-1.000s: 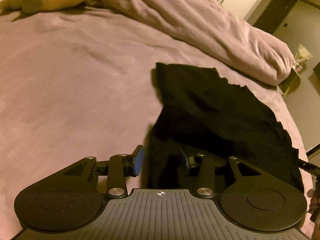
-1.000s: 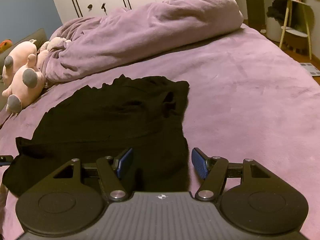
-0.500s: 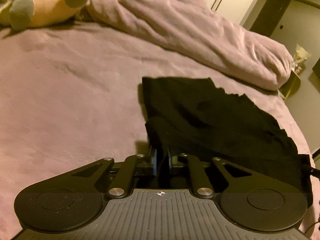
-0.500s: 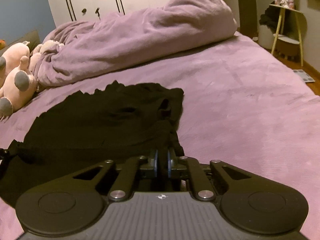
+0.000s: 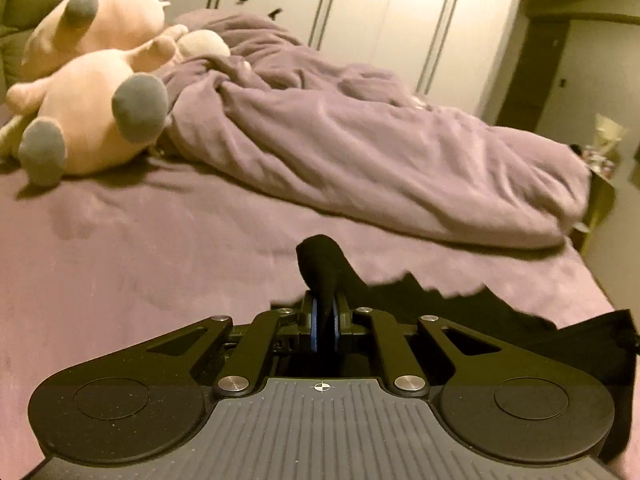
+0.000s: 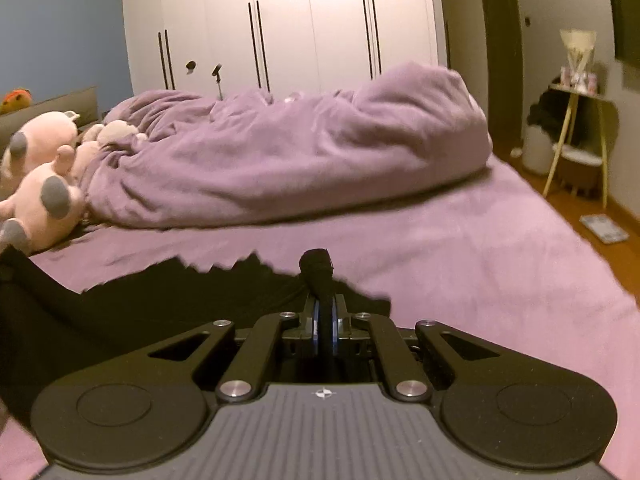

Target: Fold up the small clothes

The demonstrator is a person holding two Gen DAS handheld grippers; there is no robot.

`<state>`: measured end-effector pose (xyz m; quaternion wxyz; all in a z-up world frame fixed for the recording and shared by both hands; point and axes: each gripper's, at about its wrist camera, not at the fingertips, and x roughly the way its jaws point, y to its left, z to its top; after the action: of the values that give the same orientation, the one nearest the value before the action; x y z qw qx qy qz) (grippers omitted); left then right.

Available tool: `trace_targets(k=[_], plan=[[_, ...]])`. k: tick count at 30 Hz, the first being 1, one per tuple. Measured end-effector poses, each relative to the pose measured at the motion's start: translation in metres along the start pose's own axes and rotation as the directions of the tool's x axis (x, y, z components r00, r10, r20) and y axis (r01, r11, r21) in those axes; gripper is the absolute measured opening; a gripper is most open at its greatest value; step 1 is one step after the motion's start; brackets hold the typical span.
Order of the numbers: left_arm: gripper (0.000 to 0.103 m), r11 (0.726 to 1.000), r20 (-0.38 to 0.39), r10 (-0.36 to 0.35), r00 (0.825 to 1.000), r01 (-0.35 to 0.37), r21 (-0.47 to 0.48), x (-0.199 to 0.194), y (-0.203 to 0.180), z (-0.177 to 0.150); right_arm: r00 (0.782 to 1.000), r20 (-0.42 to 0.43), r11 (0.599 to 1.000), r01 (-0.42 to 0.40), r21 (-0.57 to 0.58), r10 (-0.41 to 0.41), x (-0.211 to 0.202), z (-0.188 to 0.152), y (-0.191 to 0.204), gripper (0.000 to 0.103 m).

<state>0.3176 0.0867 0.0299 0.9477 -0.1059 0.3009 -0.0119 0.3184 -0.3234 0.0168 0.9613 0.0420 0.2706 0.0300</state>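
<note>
While both grippers pinch it, the black garment (image 5: 460, 304) hangs over open bedsheet (image 5: 140, 264).

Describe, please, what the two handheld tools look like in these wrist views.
Both look alike. The left tool and right tool each have a dark ribbed grey body with a small crosshair mark, two black round-ended side plates, black linkage arms with silver screws, and blue pads on the fingers. No cables or sleeves show.

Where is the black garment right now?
The black garment is pinched at its near corners by the left gripper and right gripper, hanging between them over the purple bed, short of the heaped duvet.
</note>
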Motion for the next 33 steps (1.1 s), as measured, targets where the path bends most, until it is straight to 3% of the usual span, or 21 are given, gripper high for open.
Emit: trace_targets(k=[7,12,15,17,19,20,23,25,28,32,33], plan=[[0.009,0.993,0.026,0.121,0.992,-0.121,0.015,0.072,-0.016,0.034,0.989,0.038,0.988,0.147,-0.048,-0.145,0.084,0.043,0.017,0.005],[0.013,0.977,-0.076,0.214,0.974,-0.214,0.01,0.119,-0.013,0.024,0.982,-0.002,0.981,0.19,-0.022,-0.19,0.129,0.037,0.013,0.005],[0.027,0.98,-0.088,0.2,0.976,-0.201,-0.005,0.108,-0.009,0.006,0.972,-0.023,0.972,0.235,-0.024,-0.236,0.13,0.025,0.015,0.018],[0.039,0.989,-0.054,0.146,0.988,-0.147,-0.015,0.088,-0.014,-0.012,0.988,0.004,0.987,0.158,0.009,-0.158,0.11,0.013,0.02,0.02],[0.056,0.998,-0.038,0.063,0.997,-0.064,-0.019,0.071,-0.024,-0.03,1.0,0.008,0.999,0.029,0.022,-0.029,0.091,-0.002,0.036,0.029],[0.059,1.0,-0.04,0.016,0.999,-0.017,-0.027,0.066,-0.031,-0.042,0.998,-0.002,0.997,-0.066,0.028,0.066,0.081,-0.013,0.048,0.033],[0.065,0.997,-0.087,-0.075,0.993,0.072,-0.033,0.066,-0.047,-0.069,0.964,-0.057,0.966,-0.26,0.004,0.26,0.062,-0.046,0.088,0.037],[0.065,0.999,-0.141,-0.046,0.989,0.045,-0.015,0.072,-0.053,-0.083,0.945,-0.118,0.95,-0.311,-0.018,0.307,0.06,-0.065,0.103,0.037],[0.066,0.998,-0.136,-0.025,0.99,0.032,0.053,0.07,-0.049,-0.09,0.966,-0.155,0.974,-0.218,-0.07,0.205,0.059,-0.086,0.093,0.037],[0.067,0.998,-0.143,0.027,0.989,-0.019,0.059,0.055,-0.038,-0.087,0.992,-0.116,0.998,-0.034,0.044,0.039,0.038,-0.084,0.025,0.033],[0.068,0.999,-0.153,0.036,0.988,-0.03,0.041,0.051,-0.033,-0.086,0.993,-0.116,0.997,-0.008,0.082,0.017,0.032,-0.083,0.006,0.025]])
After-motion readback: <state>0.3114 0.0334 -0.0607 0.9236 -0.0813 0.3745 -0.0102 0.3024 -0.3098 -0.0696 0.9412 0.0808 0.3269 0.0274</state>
